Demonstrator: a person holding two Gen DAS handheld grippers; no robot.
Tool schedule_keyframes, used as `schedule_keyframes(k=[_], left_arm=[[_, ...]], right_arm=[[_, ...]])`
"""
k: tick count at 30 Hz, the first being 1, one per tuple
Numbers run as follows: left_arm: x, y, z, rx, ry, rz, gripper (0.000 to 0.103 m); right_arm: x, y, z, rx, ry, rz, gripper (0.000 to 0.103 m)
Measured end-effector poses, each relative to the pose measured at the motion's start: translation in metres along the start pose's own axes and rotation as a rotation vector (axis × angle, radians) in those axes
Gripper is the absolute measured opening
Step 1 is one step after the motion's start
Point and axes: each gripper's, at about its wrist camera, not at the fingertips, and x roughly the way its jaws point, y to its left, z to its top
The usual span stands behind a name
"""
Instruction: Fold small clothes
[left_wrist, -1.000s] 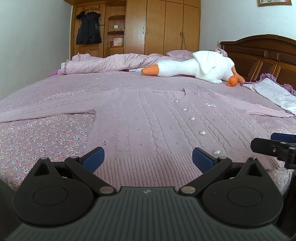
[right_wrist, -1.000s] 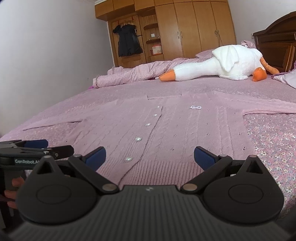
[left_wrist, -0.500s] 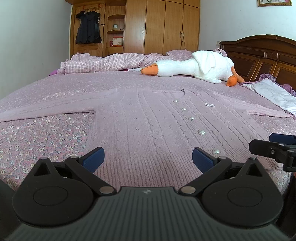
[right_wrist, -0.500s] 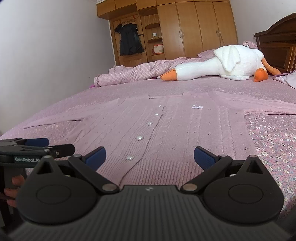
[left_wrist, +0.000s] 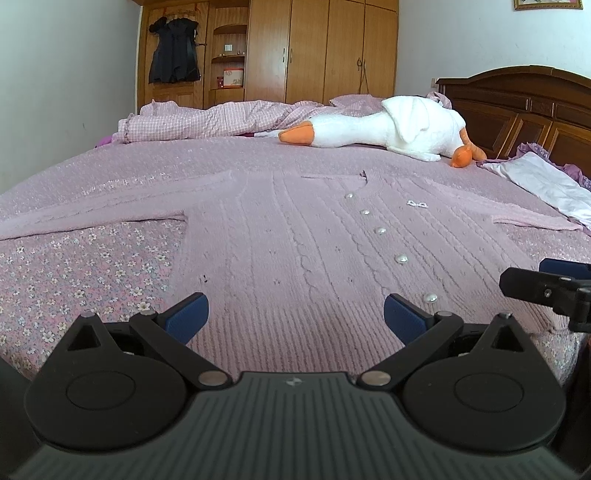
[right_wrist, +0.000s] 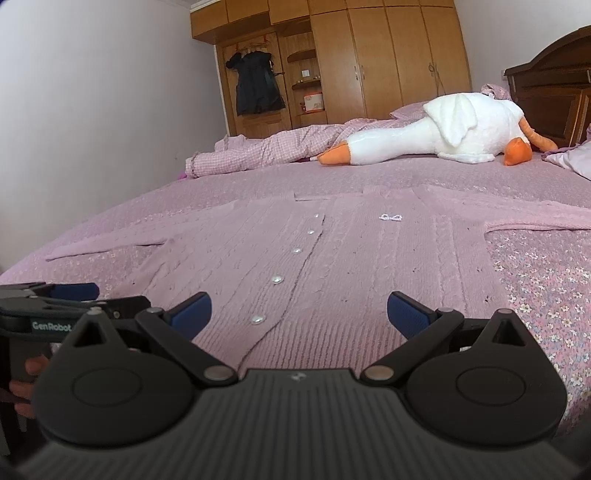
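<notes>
Pink cable-knit buttoned cardigan (left_wrist: 295, 251) is lying flat on the bed (left_wrist: 74, 277), ready for folding; both hand-held grippers, left (left_wrist: 293, 314) and right (right_wrist: 299, 312), are hovering wide at its hem.

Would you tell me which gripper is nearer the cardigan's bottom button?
Right. The button lies just ahead of the right gripper, inside its left fingertip; it sits just outside the left gripper's right fingertip.

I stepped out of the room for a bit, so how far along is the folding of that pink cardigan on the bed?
Done: the pink cardigan lies flat and buttoned on the bed, both sleeves spread out. In hand: nothing; the left gripper and right gripper hover open at its hem. Left: every fold, as neither sleeve is turned in yet.
</notes>
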Motion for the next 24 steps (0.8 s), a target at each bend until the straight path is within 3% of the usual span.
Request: schedule_keyframes(k=[24], left_arm=[[-0.0023,0.0003,0.0008,-0.006,0.001,-0.016,0.103]], right_arm=[[-0.0006,0.0022,0.0003,-0.008,-0.002,0.003,0.103]])
